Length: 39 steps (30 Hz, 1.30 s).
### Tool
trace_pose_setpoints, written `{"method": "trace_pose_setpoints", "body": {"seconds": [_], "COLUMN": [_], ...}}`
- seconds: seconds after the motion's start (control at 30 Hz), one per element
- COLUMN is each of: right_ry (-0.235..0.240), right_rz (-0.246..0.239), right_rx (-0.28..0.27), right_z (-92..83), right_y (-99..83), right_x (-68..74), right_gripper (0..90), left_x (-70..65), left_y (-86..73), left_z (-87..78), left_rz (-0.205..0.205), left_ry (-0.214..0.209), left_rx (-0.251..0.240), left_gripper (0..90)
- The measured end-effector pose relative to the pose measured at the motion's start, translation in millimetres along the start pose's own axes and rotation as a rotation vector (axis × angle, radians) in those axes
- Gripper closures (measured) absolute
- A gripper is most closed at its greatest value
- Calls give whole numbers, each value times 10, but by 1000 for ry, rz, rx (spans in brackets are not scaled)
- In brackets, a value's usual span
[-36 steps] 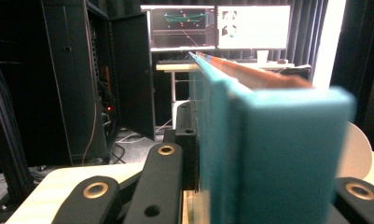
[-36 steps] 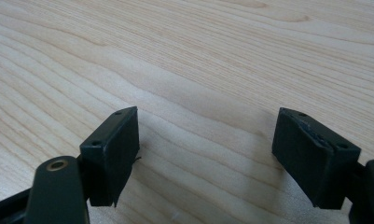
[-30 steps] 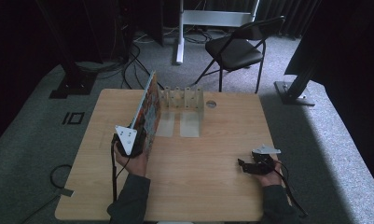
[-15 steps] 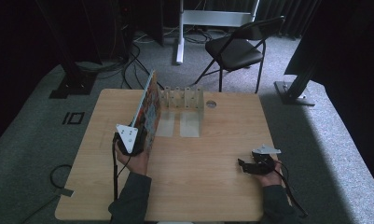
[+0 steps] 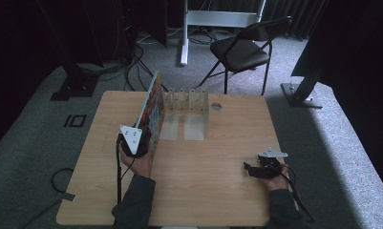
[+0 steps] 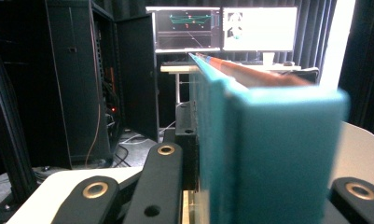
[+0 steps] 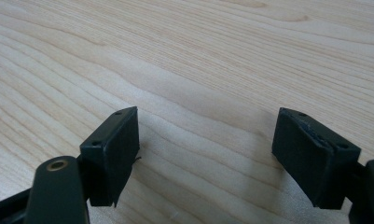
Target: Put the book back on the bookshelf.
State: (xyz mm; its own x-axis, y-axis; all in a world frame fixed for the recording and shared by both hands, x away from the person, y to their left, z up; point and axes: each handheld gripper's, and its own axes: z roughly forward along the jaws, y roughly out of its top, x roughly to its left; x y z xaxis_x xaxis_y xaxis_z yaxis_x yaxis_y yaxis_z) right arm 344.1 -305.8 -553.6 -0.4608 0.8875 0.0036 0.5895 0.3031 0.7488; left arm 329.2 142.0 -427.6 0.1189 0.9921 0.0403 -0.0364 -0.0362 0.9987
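A thin book with a colourful cover (image 5: 152,109) stands on edge on the wooden table (image 5: 213,191), tilted and running toward the back. Its far end is beside a clear slotted rack (image 5: 186,99). My left gripper (image 5: 133,143) is shut on the book's near end. In the left gripper view the teal spine (image 6: 273,154) sits between the jaws and runs away from the camera. My right gripper (image 5: 257,170) lies low at the table's right front. It is open, and bare wood shows between its black pads (image 7: 112,149).
Two pale flat base plates (image 5: 186,128) extend from the rack toward the table's middle. A small round hole (image 5: 216,107) sits right of the rack. A black folding chair (image 5: 239,50), stands and cables are on the carpet beyond the table.
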Motion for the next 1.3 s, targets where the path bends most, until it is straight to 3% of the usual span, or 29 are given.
{"method": "trace_pose_setpoints", "body": {"seconds": [1.3], "right_ry": [0], "right_rz": [3], "right_rx": [0], "right_z": [0], "right_y": [0], "right_x": [-2], "right_gripper": [226], "left_x": [-18], "left_y": [-3], "left_z": [81], "left_rz": [7], "left_ry": [3], "left_rx": [-7], "left_gripper": [802]}}
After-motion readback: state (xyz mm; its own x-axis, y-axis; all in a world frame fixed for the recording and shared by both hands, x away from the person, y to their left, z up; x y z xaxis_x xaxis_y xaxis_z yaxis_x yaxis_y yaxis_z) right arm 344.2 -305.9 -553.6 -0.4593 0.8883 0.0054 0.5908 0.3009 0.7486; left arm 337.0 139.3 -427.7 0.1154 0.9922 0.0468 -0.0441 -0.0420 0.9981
